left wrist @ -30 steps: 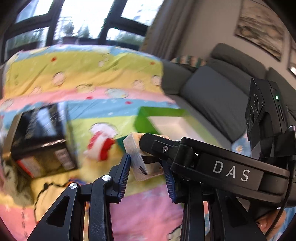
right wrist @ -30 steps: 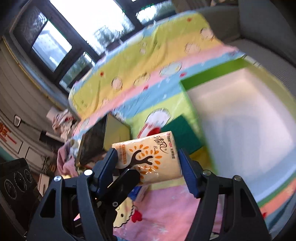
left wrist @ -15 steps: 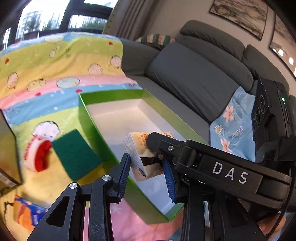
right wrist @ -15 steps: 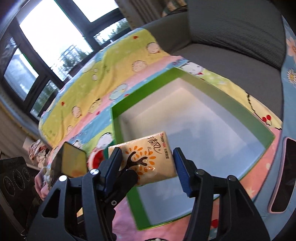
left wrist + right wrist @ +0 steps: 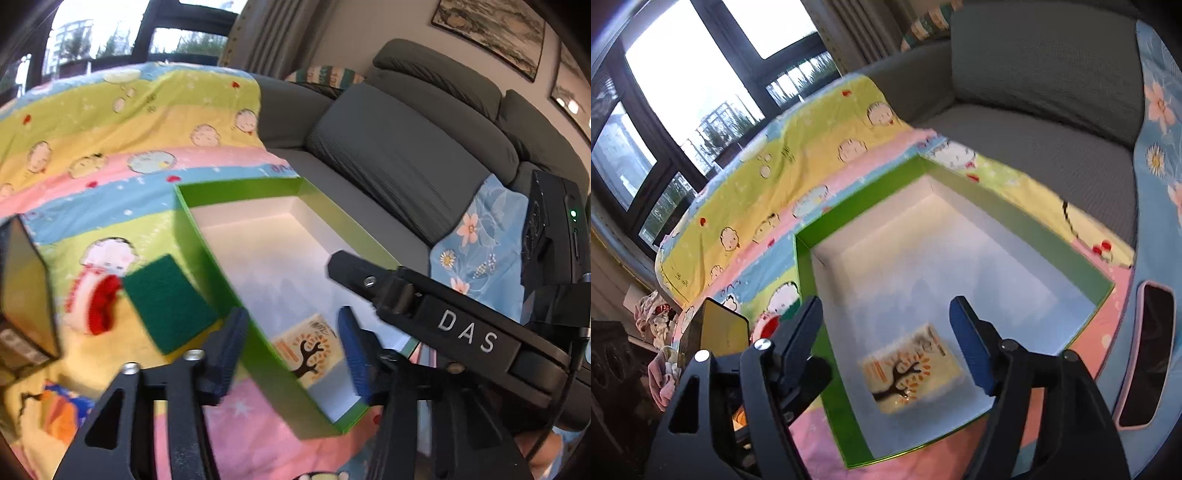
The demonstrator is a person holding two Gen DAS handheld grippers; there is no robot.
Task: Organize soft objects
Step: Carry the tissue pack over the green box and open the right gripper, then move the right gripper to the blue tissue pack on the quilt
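Room: grey sofa [image 5: 399, 147] under big windows, cartoon blanket [image 5: 129, 122] spread over the seat, carrying the things; flowered blue cloth [image 5: 476, 240] beyond the box's right side.
Change: half a second back the right gripper [image 5: 886, 339] was clamped on the tissue pack [image 5: 912, 373] over the box; now the pack lay flat on the white floor of the green box [image 5: 805, 280], near its front left corner, apart from both jaws.
Meaning: first soft item looked delivered; judged one placement done, more to go.
Right jaws: spread wide, released, nothing between them, poised above the pack.
Right pose: tilted down into the box from its front edge; its black body crossed the left wrist view on a slant, over the box's right side.
Left gripper [image 5: 291, 347]: jaws also apart, holding nothing; they straddled the box's left wall near the front corner, pack visible between them but down on the box floor.
Left to sort: green scouring pad [image 5: 166, 299] and red-and-white knitted item [image 5: 96, 299] on the blanket just beside the box's left wall; an orange-blue packet [image 5: 55, 410] at the front left, blurred.
Other: dark open carton [image 5: 26, 295] at the blanket's left edge.
Next (guess): left gripper closest to the scouring pad, likely candidate.
Risk: thin pad lying flat on soft blanket, jaws could pinch fabric with it.
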